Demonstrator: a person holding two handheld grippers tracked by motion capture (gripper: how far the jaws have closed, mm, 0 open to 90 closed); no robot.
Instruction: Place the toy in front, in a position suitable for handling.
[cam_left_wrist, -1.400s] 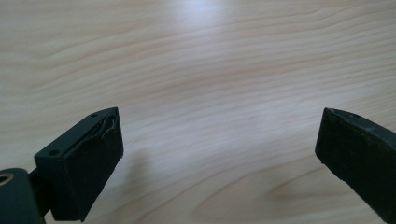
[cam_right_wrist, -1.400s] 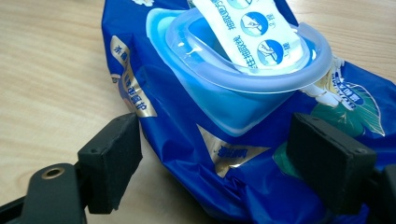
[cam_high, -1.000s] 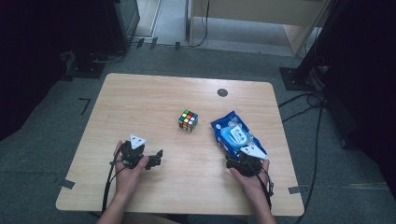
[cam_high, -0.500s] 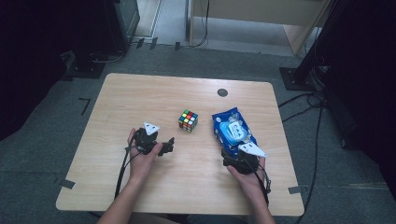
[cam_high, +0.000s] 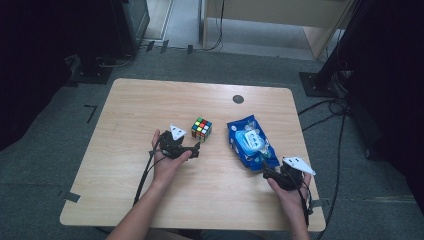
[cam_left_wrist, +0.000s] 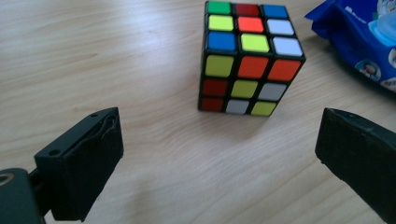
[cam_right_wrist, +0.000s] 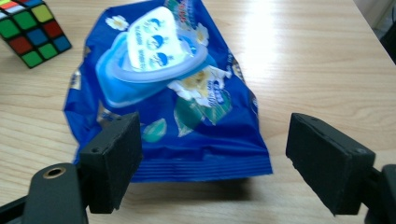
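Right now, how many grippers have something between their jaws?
0. The left gripper is open just short of the Rubik's cube; the right gripper is open at the near end of the blue wet-wipes pack.

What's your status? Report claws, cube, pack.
Left claw open, short of the cube, not touching. Right claw open at the near end of the blue wipes pack. Cube and pack flat on the table, apart. Nothing between claws and targets.

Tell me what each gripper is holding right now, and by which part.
Nothing is held. The left gripper stands open short of the multicoloured puzzle cube; the right gripper is open before the blue plastic wipes pack's sealed end, touching nothing.
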